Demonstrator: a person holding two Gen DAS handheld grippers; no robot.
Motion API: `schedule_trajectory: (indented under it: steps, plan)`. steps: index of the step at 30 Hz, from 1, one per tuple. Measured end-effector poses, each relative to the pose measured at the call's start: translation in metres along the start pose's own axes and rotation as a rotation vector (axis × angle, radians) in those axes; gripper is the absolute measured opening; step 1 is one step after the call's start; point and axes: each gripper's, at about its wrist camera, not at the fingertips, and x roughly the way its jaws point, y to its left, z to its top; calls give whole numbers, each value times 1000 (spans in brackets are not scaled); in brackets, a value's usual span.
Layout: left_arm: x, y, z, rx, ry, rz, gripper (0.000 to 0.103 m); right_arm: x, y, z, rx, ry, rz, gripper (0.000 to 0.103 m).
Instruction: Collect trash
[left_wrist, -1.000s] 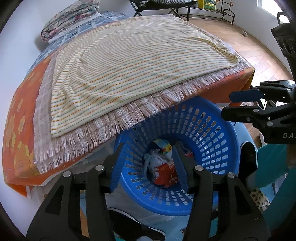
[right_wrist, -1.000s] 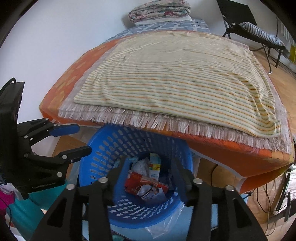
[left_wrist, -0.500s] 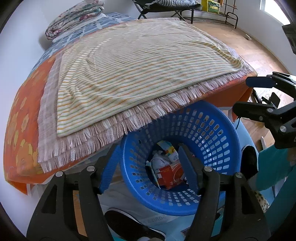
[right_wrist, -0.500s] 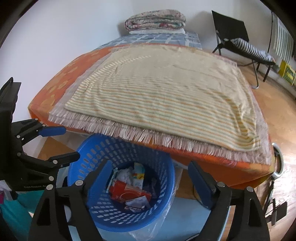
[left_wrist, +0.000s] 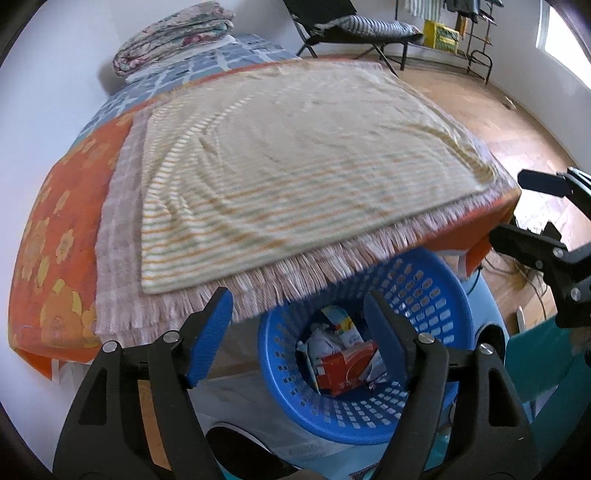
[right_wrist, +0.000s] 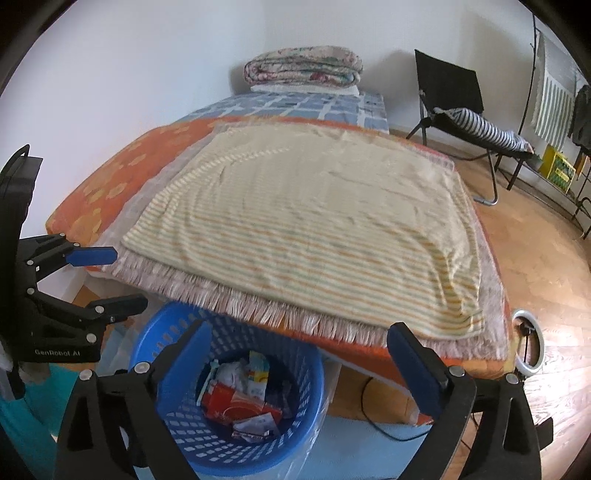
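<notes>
A blue perforated basket stands on the floor at the foot of the bed, also in the right wrist view. Inside lie trash pieces: a red carton, white crumpled paper and wrappers. My left gripper is open and empty, above and in front of the basket. My right gripper is open wide and empty, above the basket. Each gripper shows at the edge of the other's view.
A bed with a striped fringed blanket over an orange sheet overhangs the basket. Folded quilts lie at its head. A black folding chair and wood floor are at the right. A white ring lies by the bed corner.
Both grippers have risen and pulled back from the basket, and their jaws have opened wider. The basket and its trash have stayed in place.
</notes>
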Motion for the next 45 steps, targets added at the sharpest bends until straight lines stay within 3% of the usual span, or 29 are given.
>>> schedule_trajectory:
  steps: [16, 19, 26, 28, 30, 45]
  plan:
    - [-47, 22, 69, -77, -164, 33, 77, -15, -27, 62, 5, -133, -22, 103]
    - [-54, 26, 76, -93, -200, 31, 86, -12, -33, 73, 7, -145, -25, 103]
    - [-66, 34, 92, -132, -266, 33, 88, -6, -46, 91, 48, -175, -3, 103]
    - [-68, 35, 96, -147, -285, 38, 99, -3, -49, 93, 64, -180, 24, 103]
    - [-69, 36, 97, -156, -299, 46, 100, 0, -50, 95, 66, -182, 35, 103]
    - [-52, 40, 103, -191, -282, 73, 101, 28, -63, 98, 146, -123, 98, 103]
